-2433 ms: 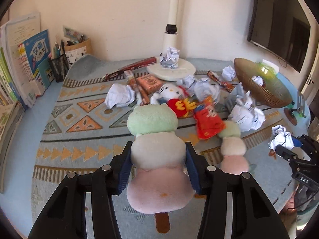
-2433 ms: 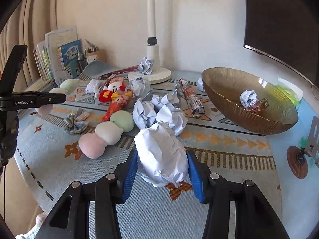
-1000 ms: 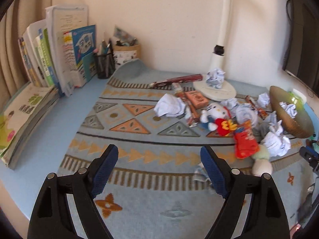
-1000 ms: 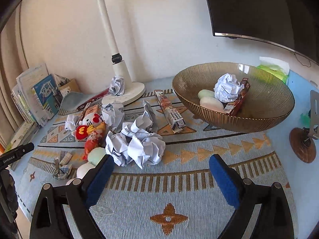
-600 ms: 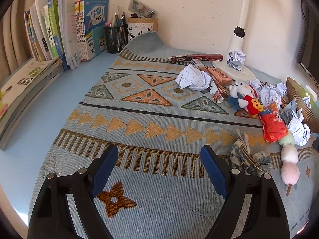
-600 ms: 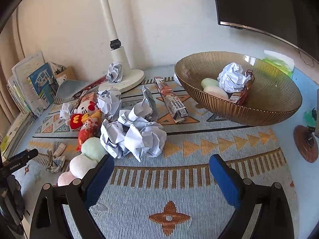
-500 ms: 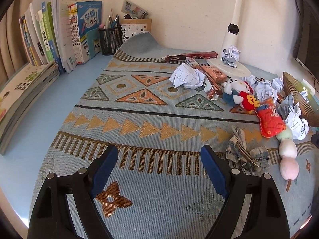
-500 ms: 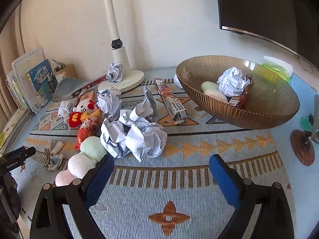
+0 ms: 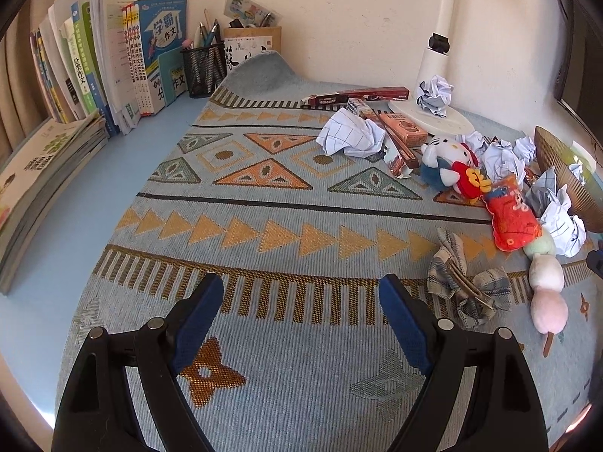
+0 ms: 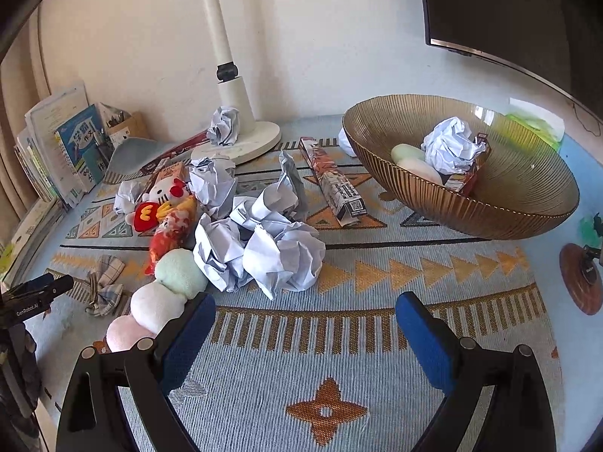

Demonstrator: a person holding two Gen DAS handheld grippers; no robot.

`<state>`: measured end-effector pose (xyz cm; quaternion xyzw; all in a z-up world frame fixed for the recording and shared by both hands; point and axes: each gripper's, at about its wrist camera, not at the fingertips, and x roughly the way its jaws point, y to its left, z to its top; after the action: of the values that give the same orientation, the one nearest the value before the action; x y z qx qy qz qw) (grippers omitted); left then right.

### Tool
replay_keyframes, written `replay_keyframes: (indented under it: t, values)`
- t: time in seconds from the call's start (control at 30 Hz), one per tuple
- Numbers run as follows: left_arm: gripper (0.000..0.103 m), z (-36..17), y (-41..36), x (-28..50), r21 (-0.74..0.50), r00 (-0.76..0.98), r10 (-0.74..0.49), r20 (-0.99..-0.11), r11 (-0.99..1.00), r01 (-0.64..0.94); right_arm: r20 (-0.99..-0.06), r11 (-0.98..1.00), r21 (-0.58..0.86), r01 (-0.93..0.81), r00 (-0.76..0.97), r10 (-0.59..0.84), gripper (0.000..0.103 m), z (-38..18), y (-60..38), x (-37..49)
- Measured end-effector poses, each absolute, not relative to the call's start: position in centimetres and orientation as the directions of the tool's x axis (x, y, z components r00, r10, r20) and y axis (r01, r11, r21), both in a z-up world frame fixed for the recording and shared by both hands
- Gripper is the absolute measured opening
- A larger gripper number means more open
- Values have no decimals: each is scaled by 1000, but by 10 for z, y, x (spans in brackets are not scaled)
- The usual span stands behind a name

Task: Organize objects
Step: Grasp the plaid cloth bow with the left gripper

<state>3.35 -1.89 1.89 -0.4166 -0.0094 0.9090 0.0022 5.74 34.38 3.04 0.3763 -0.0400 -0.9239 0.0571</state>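
Note:
My left gripper (image 9: 301,293) is open and empty over the patterned mat (image 9: 233,203). My right gripper (image 10: 305,312) is open and empty, low over the mat. A gold ribbed bowl (image 10: 527,203) at the right holds a crumpled paper ball (image 10: 452,145), a pastel dango plush (image 10: 410,160) and a snack box (image 10: 469,173). A second dango plush (image 10: 162,293) lies by my right gripper's left finger and shows in the left wrist view (image 9: 544,275). Crumpled paper balls (image 10: 264,245) are piled mid-mat.
A Hello Kitty plush (image 9: 448,162), a red plush (image 9: 512,216), a checked bow (image 9: 463,282) and snack boxes (image 10: 333,182) lie on the mat. A white lamp base (image 10: 245,139) stands at the back. Books (image 9: 124,52) and a pen holder (image 9: 201,67) line the left.
Both grippers held plush and paper 2.4 s ago; both are open now and those items lie in the bowl. The left gripper swung left, the right one lowered slightly.

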Motion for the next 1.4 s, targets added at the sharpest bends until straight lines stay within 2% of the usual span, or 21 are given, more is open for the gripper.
replay_keyframes:
  t: [0.07, 0.13, 0.2, 0.27, 0.37, 0.47, 0.57, 0.73, 0.87, 0.93, 1.0, 1.07, 1.13, 1.2, 1.33, 1.4]
  values:
    - [84, 21, -13, 35, -16, -621, 7, -784, -1000, 10, -690, -990, 119, 74, -711, -136, 96, 30, 344, 57]
    - [84, 27, -3, 46, -126, -623, 109, -775, -992, -16, -689, -990, 120, 70, -712, -134, 96, 31, 344, 57]
    - [84, 30, 20, 50, -152, -620, 153, -770, -987, -54, -692, -990, 121, 74, -708, -138, 96, 30, 344, 57]
    - [84, 31, 51, 49, -109, -622, 146, -769, -989, -98, -695, -990, 122, 76, -706, -140, 96, 30, 344, 56]
    - [84, 26, 87, 40, -2, -624, 65, -779, -995, -102, -695, -989, 123, 77, -705, -141, 96, 30, 344, 56]
    - [82, 19, 99, 31, 36, -604, 44, -795, -992, -119, -694, -989, 124, 81, -706, -145, 96, 30, 343, 56]
    - [63, 23, 87, 37, -24, -613, 116, -782, -987, -157, -691, -989, 121, 90, -707, -149, 96, 31, 342, 58]
    - [60, 29, 47, 46, -14, -632, 121, -765, -985, -172, -695, -991, 85, 99, -707, -130, 96, 31, 335, 59]
    - [59, 28, 17, 49, -169, -603, 272, -750, -960, -223, -701, -994, 69, 81, -706, -106, 96, 33, 332, 60]
    - [59, 31, 13, 50, -224, -601, 333, -727, -942, -251, -705, -990, 120, 80, -695, -142, 96, 36, 332, 65]
    - [59, 29, 15, 48, -218, -598, 332, -730, -942, -257, -701, -958, 267, 101, -662, -265, 96, 37, 329, 72]
    - [59, 24, 23, 45, -192, -579, 309, -755, -948, -255, -708, -942, 324, 89, -637, -304, 96, 38, 317, 77]
    - [62, 20, 31, 43, -150, -566, 276, -777, -954, -260, -733, -941, 322, 101, -603, -315, 96, 37, 295, 76]
    - [71, 18, 36, 44, -105, -575, 236, -784, -962, -252, -751, -936, 325, 138, -564, -344, 96, 33, 271, 72]
    - [74, 17, 42, 48, -38, -589, 178, -789, -969, -243, -800, -964, 242, 114, -539, -265, 96, 24, 235, 56]
    - [75, 17, 38, 47, -48, -585, 181, -790, -971, -236, -812, -959, 257, 118, -512, -281, 93, 15, 225, 48]
